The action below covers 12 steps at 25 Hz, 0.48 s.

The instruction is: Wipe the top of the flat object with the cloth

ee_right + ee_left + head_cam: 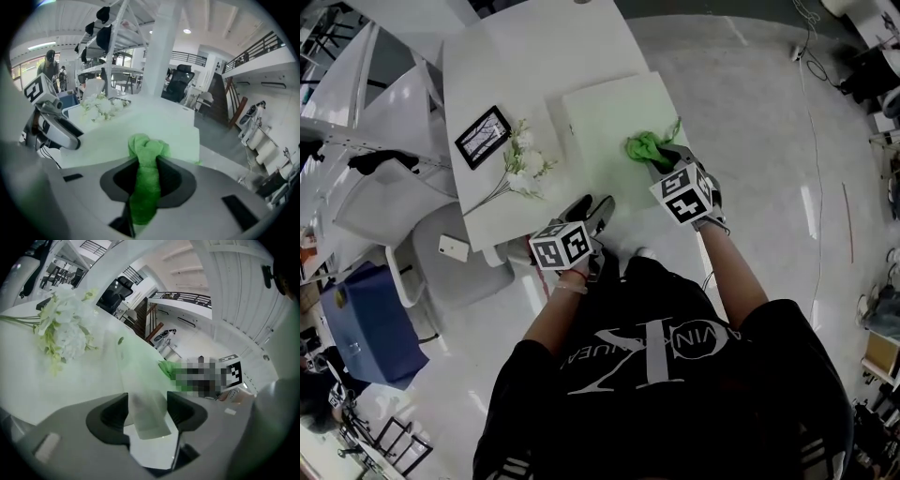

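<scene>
Right tongs (pixel 664 157) grip the green cloth (pixel 642 146) on the flat board (pixel 600 122), right of centre; left tongs (pixel 593 203) clamp its lower edge.

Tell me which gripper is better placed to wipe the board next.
Right. The right gripper is shut on the green cloth, which lies on the flat board; the left gripper holds only the board's near edge, no cloth.
</scene>
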Motion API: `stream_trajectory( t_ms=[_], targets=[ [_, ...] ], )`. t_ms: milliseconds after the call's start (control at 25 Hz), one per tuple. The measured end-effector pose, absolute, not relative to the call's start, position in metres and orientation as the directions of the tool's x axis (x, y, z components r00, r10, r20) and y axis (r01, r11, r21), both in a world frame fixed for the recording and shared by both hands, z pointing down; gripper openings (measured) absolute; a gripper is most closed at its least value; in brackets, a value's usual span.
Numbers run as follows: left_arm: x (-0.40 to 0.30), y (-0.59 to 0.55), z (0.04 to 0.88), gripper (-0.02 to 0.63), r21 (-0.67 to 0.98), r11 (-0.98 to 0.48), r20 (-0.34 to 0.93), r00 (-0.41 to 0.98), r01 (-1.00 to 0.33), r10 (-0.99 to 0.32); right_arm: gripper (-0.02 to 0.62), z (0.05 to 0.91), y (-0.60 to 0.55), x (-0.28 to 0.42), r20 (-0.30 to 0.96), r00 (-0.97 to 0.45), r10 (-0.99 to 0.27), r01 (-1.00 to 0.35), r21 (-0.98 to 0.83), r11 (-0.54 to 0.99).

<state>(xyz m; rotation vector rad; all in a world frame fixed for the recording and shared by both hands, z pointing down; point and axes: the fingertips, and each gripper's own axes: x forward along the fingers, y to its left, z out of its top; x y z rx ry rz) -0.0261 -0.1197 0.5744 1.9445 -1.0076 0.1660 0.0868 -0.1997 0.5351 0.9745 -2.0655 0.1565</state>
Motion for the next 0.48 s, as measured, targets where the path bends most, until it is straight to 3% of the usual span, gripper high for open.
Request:
stream_trajectory(
  t_ms=[480],
  targets=[
    [-0.028,-0.118,0.571,0.268,0.648,-0.230,0.476,0.622,-0.726,-0.622,0.078,0.531,-0.207,0.165,0.708,-0.294,-0.642,-0.835,0.136,0.532]
  ],
)
